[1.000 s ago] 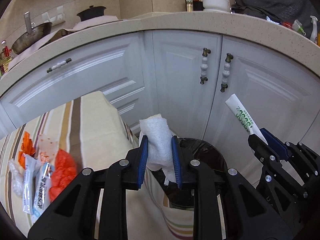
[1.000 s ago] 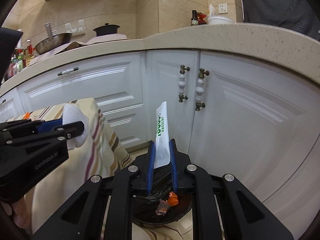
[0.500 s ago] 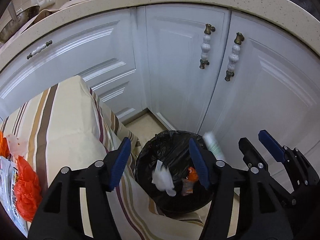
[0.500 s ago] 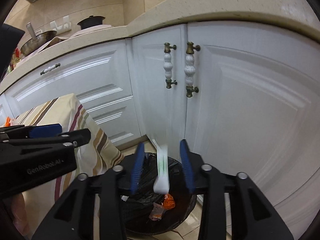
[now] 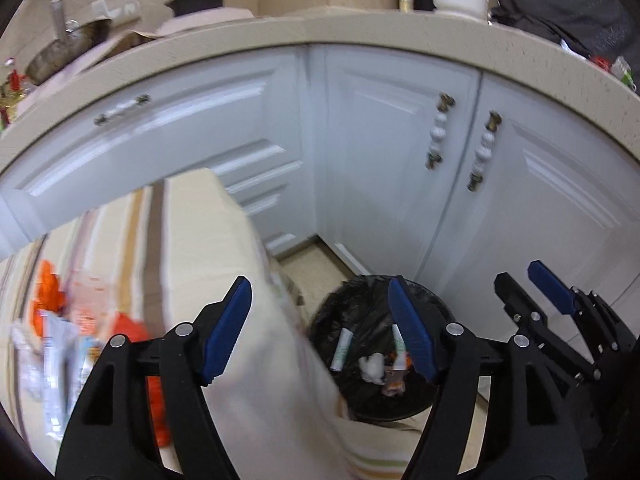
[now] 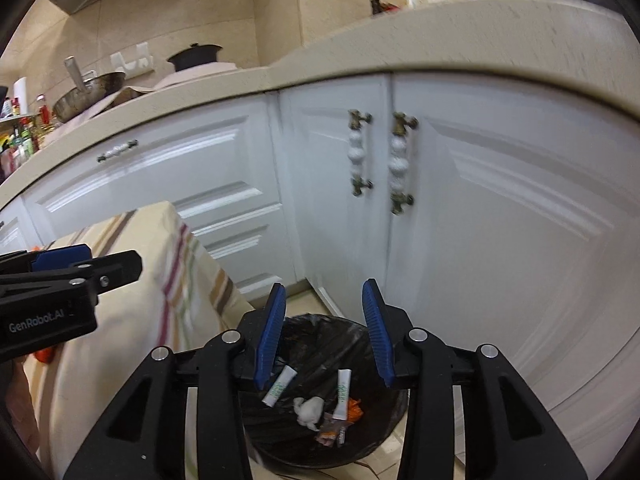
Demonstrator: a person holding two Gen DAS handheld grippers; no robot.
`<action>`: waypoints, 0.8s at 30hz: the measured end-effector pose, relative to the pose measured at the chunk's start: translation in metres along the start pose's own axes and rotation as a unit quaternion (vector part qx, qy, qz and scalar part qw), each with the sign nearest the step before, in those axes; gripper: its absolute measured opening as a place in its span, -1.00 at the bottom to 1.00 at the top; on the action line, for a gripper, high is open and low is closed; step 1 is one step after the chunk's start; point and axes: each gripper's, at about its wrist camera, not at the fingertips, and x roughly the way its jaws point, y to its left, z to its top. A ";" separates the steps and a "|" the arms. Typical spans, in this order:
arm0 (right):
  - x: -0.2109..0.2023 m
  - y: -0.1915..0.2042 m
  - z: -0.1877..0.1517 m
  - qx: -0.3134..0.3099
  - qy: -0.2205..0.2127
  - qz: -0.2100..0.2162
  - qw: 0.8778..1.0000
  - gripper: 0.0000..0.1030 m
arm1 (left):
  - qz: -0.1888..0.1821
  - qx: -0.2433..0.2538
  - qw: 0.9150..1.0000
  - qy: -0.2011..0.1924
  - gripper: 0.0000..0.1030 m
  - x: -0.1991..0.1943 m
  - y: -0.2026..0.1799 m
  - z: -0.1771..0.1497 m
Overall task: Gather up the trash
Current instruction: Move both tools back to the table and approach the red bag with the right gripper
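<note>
Both claws opening, now empty, tissue [image 6: 308, 408] and wrapper [image 6: 343, 394] dropped into bin [image 6: 376, 444]

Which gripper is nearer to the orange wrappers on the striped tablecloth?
Left. The left gripper, jaws opening and empty, hangs over the tablecloth edge beside the orange wrappers. The right gripper, also empty, is over the black bin.

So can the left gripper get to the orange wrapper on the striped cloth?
Probably yes. The left gripper is empty with jaws opening, and the orange wrapper lies uncovered on the striped cloth to its left, nothing between them.
</note>
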 end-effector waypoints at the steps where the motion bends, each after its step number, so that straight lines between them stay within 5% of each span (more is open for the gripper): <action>1: -0.003 0.005 0.002 -0.002 -0.002 0.004 1.000 -0.20 | 0.006 -0.001 1.000 -0.006 0.34 -0.007 0.008 -0.001; 13: -0.026 0.098 0.013 -0.047 -0.013 0.077 0.996 -0.17 | 0.111 -0.059 0.992 -0.026 0.36 -0.079 0.135 -0.035; 24: -0.032 0.185 0.001 -0.103 0.011 0.141 0.985 -0.11 | 0.206 -0.133 0.969 -0.004 0.37 -0.115 0.246 -0.081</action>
